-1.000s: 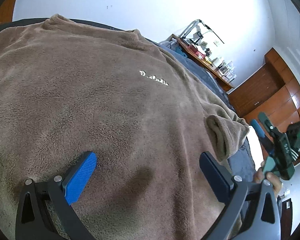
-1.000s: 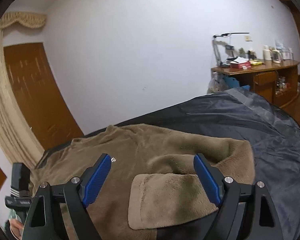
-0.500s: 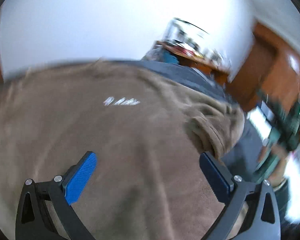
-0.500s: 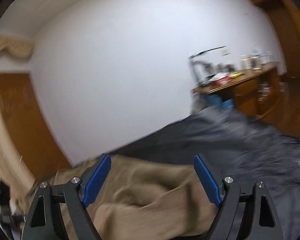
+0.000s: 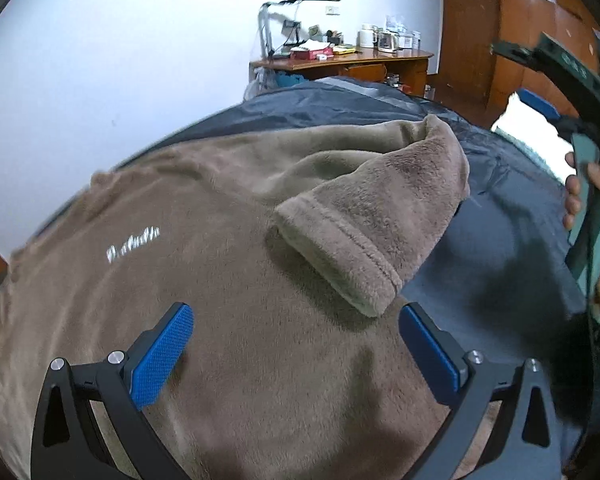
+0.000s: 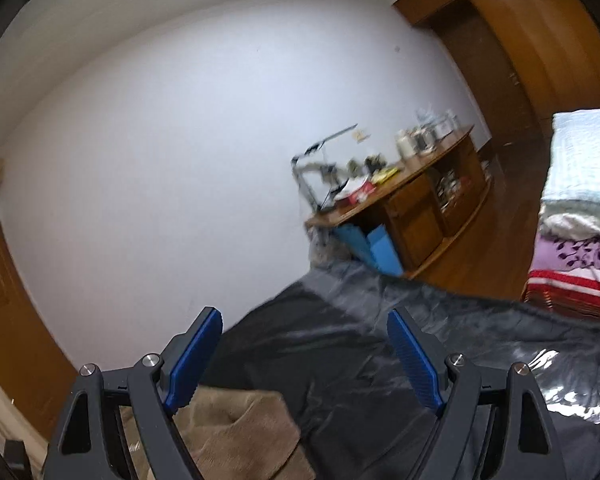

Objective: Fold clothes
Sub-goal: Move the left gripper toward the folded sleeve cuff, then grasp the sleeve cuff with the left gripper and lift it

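A brown fleece sweatshirt (image 5: pixel 220 280) with white chest lettering lies spread on a dark grey sheet (image 5: pixel 480 248). One sleeve (image 5: pixel 372 224) is folded inward across the body, its cuff toward me. My left gripper (image 5: pixel 296 344) hovers open over the sweatshirt's lower body, nothing between its blue pads. In the right wrist view my right gripper (image 6: pixel 304 344) is open and empty above the dark sheet (image 6: pixel 360 360); only a corner of the sweatshirt (image 6: pixel 228 432) shows at the bottom left. The right gripper's frame, held by a hand (image 5: pixel 596 208), appears at the right edge of the left wrist view.
A wooden desk (image 5: pixel 340 64) crowded with small items stands against the white wall beyond the bed. Wooden cabinets (image 6: pixel 520 60) rise at the right. A stack of folded blankets (image 6: pixel 580 216) sits at the far right. A brown door (image 6: pixel 8 320) is at the left.
Both views have swung to the right. The left gripper now faces the folded sleeve and desk. The right gripper has left the sleeve and points over the dark sheet toward the desk.
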The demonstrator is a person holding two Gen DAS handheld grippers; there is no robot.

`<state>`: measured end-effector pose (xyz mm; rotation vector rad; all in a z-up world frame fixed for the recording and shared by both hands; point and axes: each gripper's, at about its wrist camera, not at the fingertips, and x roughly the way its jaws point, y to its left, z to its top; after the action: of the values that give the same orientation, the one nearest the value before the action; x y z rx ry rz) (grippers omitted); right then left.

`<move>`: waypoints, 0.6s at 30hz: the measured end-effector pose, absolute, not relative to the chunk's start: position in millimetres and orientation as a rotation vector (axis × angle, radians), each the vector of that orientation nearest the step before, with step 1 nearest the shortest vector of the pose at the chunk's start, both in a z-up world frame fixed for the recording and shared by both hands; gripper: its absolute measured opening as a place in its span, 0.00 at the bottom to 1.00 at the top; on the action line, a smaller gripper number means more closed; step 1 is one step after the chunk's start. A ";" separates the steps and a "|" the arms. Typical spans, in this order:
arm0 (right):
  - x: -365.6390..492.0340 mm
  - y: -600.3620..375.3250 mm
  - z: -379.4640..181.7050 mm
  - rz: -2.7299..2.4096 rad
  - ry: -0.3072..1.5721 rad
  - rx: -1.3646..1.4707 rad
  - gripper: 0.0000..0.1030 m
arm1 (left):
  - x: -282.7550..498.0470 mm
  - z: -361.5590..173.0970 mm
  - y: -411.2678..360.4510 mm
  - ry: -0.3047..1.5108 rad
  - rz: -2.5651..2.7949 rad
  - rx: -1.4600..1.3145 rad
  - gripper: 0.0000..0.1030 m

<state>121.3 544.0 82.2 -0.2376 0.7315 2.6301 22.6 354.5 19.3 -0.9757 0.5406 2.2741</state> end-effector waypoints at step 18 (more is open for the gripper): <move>95.2 518.0 73.5 2.751 0.673 -0.391 0.84 | 13.1 -1.6 417.9 0.816 2.135 -0.948 0.66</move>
<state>95.2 518.0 73.5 -0.3908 0.6727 2.7510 13.1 417.9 -1.6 -0.9483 0.8163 2.1347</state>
